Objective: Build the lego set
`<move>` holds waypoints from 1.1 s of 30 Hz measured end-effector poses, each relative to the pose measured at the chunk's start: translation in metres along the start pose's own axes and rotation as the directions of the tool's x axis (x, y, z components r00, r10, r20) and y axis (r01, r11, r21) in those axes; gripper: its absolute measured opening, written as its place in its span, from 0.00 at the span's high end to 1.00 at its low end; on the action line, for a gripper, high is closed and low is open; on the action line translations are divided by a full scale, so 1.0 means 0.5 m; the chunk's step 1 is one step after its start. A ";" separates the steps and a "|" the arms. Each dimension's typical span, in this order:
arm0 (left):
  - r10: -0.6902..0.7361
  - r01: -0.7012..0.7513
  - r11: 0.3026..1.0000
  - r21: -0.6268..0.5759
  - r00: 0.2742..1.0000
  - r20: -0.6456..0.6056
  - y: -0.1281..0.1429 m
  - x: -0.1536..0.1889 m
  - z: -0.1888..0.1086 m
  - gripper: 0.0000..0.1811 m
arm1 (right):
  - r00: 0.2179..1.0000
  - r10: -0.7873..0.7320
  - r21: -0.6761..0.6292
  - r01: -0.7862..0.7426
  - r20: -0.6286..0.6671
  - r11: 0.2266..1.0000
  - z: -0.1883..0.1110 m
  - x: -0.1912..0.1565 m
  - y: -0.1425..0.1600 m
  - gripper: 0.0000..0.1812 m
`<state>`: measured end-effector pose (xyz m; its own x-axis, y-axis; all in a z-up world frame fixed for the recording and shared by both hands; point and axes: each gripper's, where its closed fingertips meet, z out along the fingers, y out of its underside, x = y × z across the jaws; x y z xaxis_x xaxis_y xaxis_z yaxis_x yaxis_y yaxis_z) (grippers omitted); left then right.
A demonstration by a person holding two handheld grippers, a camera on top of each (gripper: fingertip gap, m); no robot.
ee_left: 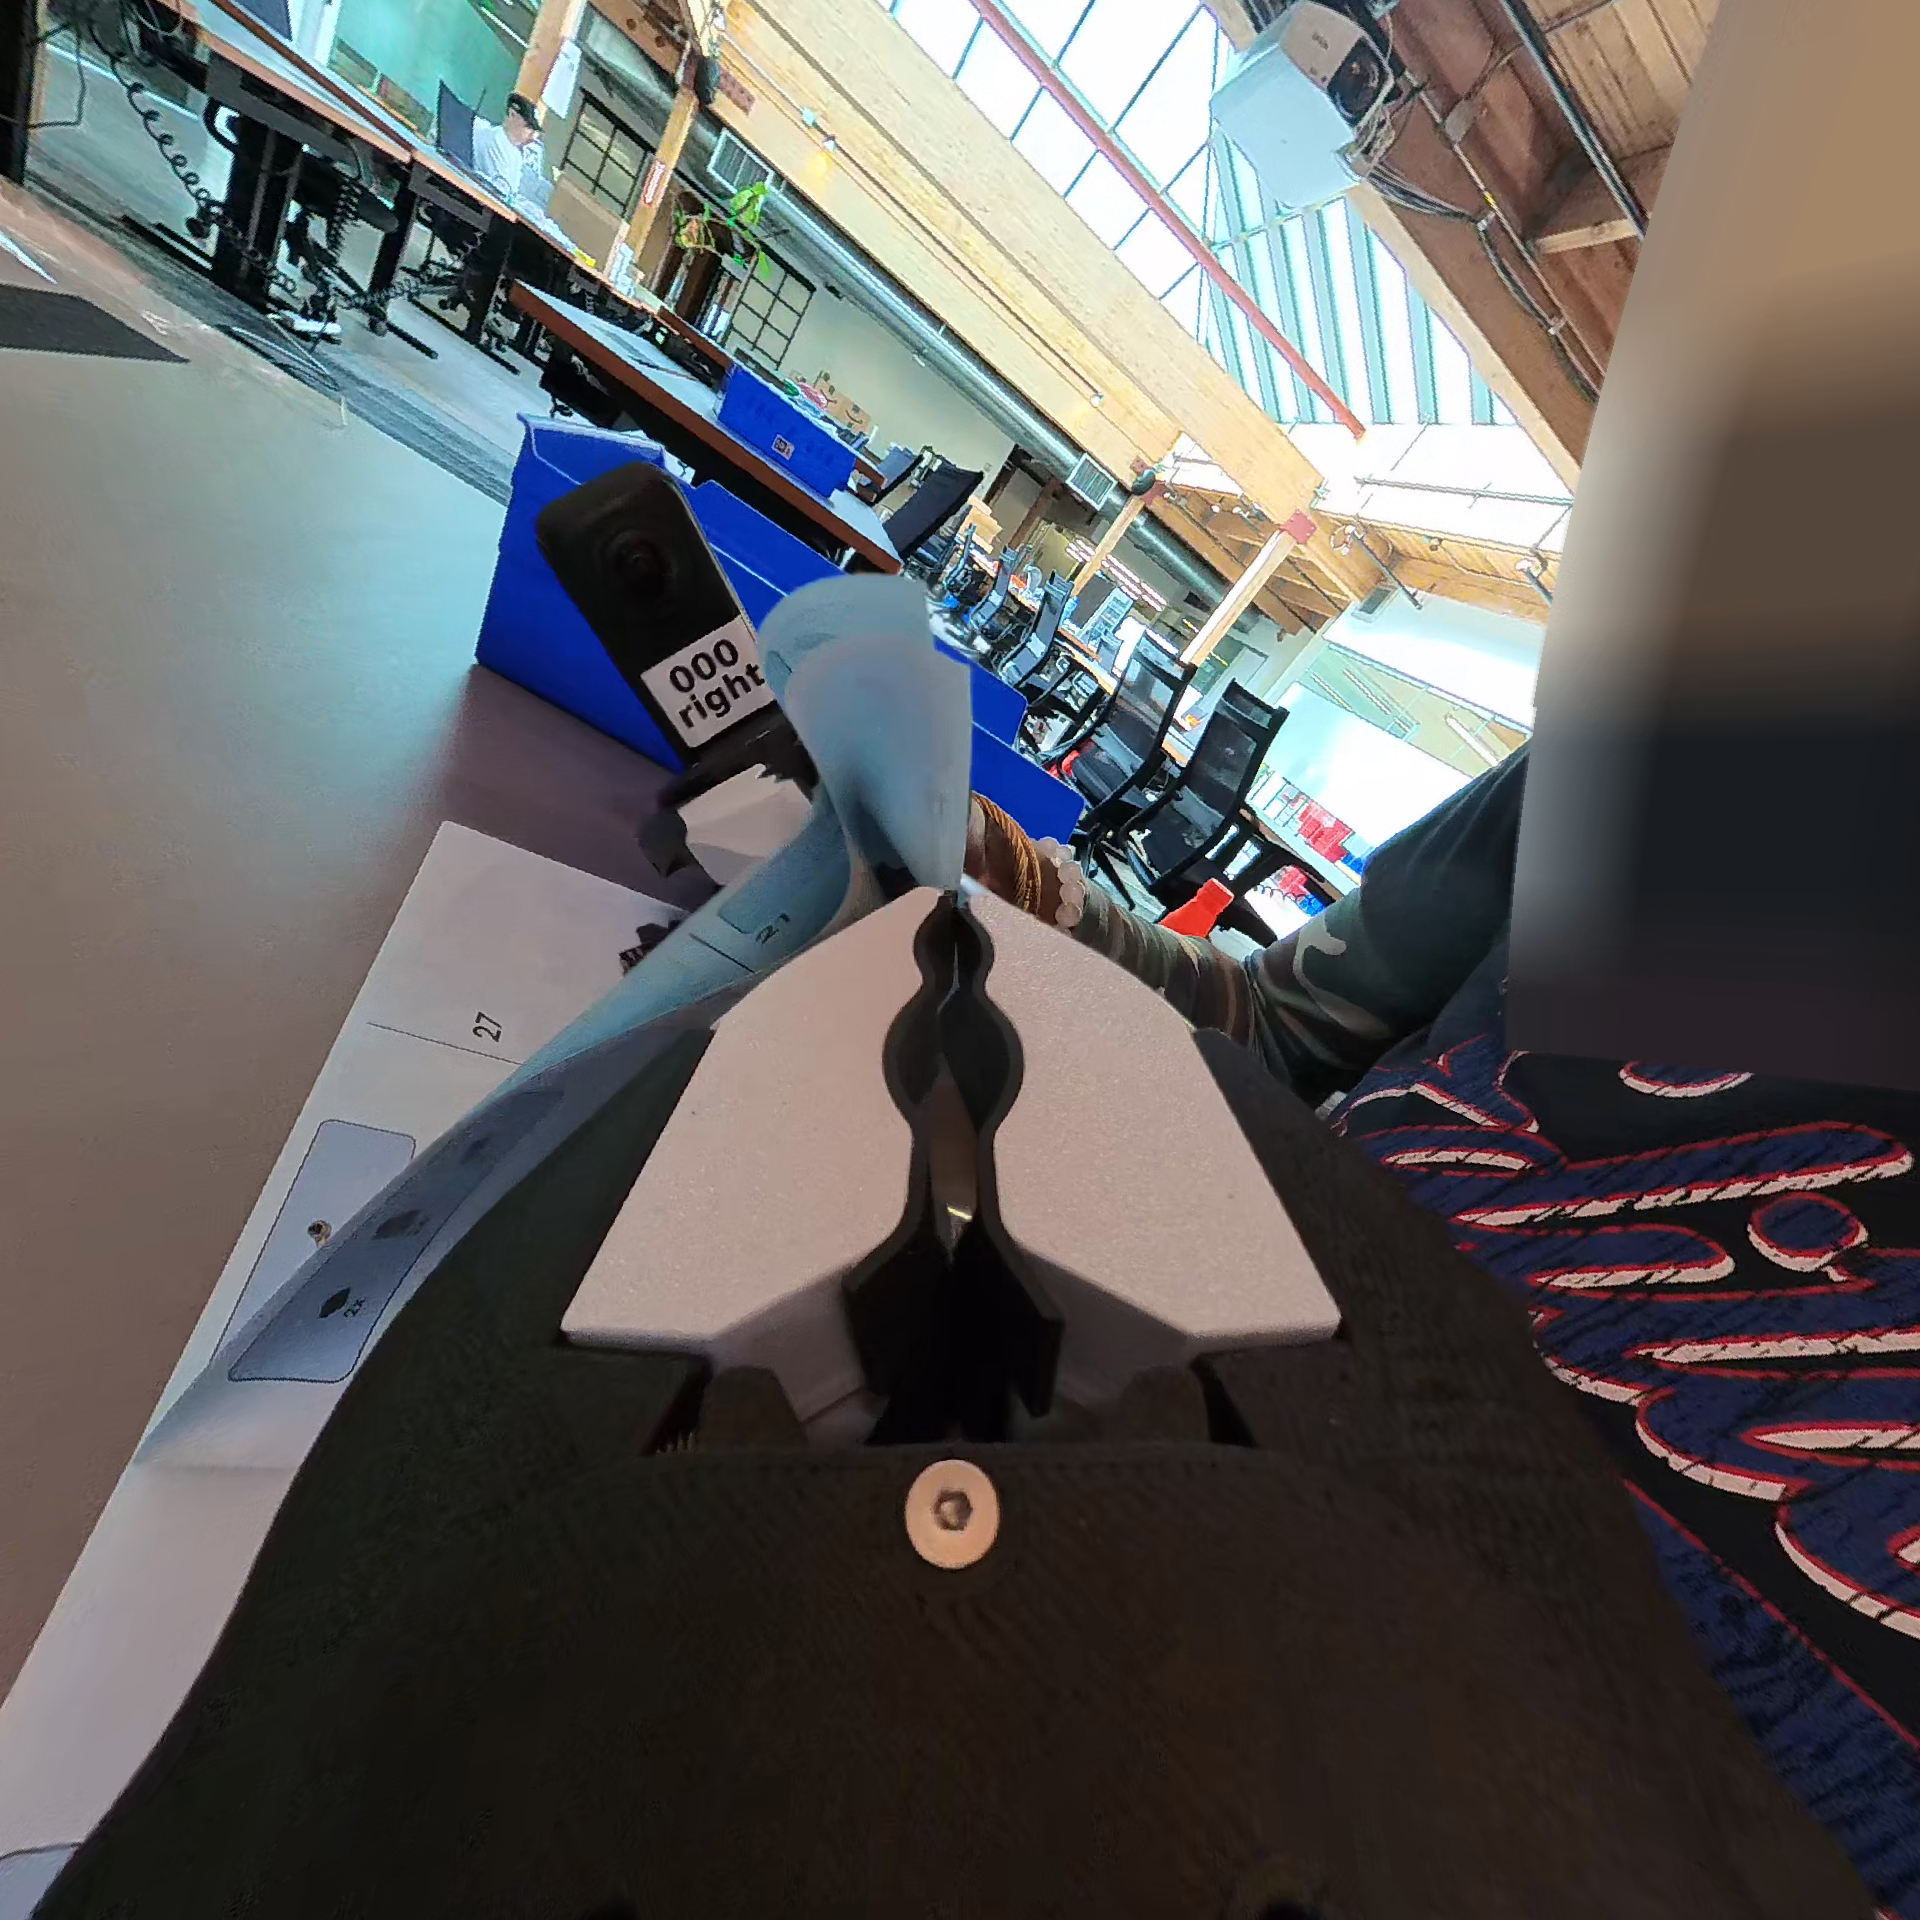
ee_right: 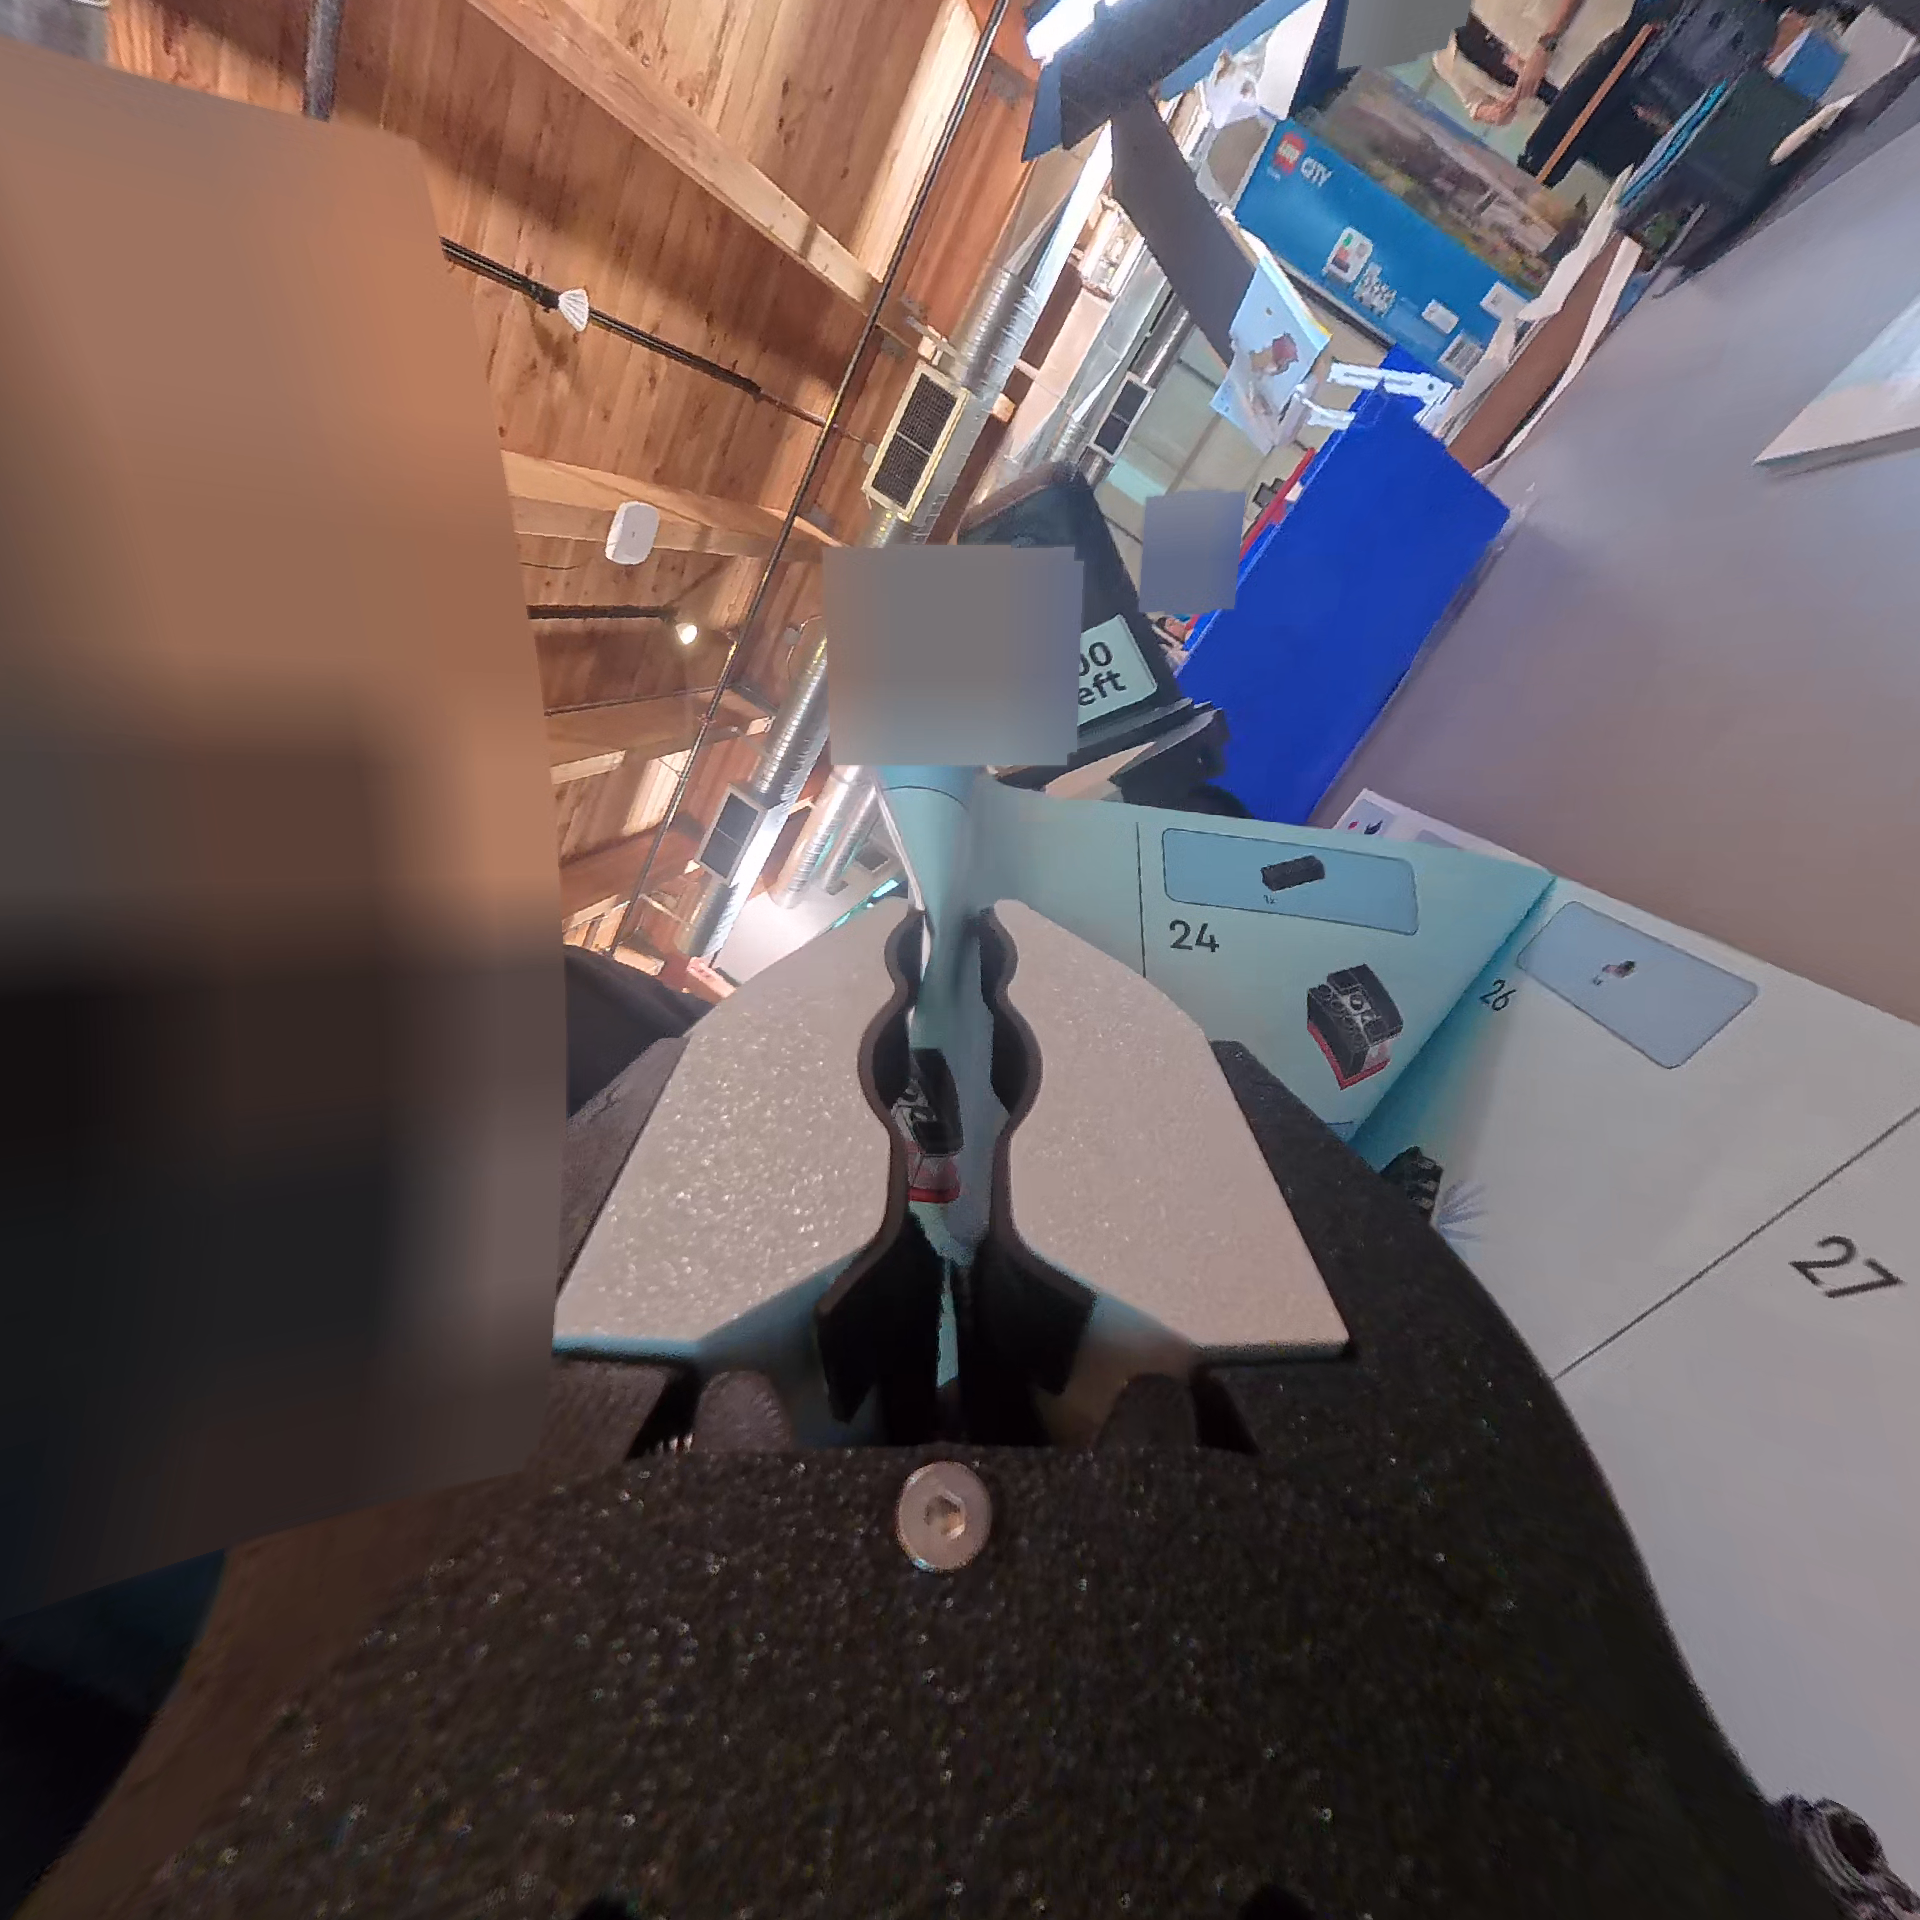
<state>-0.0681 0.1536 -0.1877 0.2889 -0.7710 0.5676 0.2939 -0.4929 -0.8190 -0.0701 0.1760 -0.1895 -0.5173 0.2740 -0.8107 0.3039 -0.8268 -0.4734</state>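
Observation:
The instruction booklet (ee_left: pixel 468 987) lies open on the grey table (ee_left: pixel 208 623). My left gripper (ee_left: pixel 951 904) is shut on the edge of a light blue page (ee_left: pixel 883 707), which curls up above the fingertips. My right gripper (ee_right: pixel 948 914) is shut on the same lifted page (ee_right: pixel 1247 987), which runs between its fingers. The flat open page (ee_right: pixel 1662 1195) lies to the right. Each gripper shows in the other's view: the right one (ee_left: pixel 665 592) behind the page, the left one (ee_right: pixel 1132 717) partly hidden. No loose bricks show.
A blue bin (ee_left: pixel 540 603) stands on the table behind the booklet and also shows in the right wrist view (ee_right: pixel 1340 623). A blue set box (ee_right: pixel 1382 239) stands farther back. A person's sleeve (ee_left: pixel 1195 956) and patterned shirt (ee_left: pixel 1662 1247) are on the right.

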 end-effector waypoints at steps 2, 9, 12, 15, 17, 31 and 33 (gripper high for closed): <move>0.004 -0.004 1.000 0.001 1.000 0.008 -0.003 0.000 -0.004 1.00 | 0.999 -0.032 0.010 0.032 -0.020 0.999 -0.006 0.000 -0.006 0.94; 0.055 -0.056 0.998 0.015 0.998 0.031 -0.028 0.019 -0.029 1.00 | 0.919 -0.338 0.008 0.347 -0.205 0.938 -0.028 -0.016 -0.045 0.86; 0.085 -0.087 0.996 0.026 0.994 0.074 -0.041 0.028 -0.049 1.00 | 0.783 -0.529 -0.041 0.547 -0.327 0.836 -0.036 -0.037 -0.067 0.81; 0.097 -0.103 0.994 0.042 0.987 0.132 -0.050 0.037 -0.077 1.00 | 0.523 -0.721 -0.196 0.731 -0.453 0.654 -0.044 -0.056 -0.084 0.73; 0.102 -0.111 0.993 0.042 0.978 0.185 -0.051 0.044 -0.102 1.00 | 0.276 -0.830 -0.336 0.817 -0.485 0.468 -0.043 -0.076 -0.090 0.68; 0.117 -0.033 0.989 -0.143 0.765 0.634 0.007 0.068 -0.288 1.00 | -0.129 -0.991 -0.750 0.658 -0.026 -0.066 0.083 -0.025 0.090 0.81; 0.146 -0.001 0.978 -0.206 0.712 0.687 0.021 0.064 -0.308 1.00 | -0.046 -0.998 -0.802 0.598 -0.033 -0.001 0.081 0.018 0.110 0.82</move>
<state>-0.1963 0.0617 -0.1912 0.8745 -0.3435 0.3426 0.0993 -0.5646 -0.8194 -0.0904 0.1135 -0.2090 -0.2536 0.8289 0.4986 0.3315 0.5587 -0.7602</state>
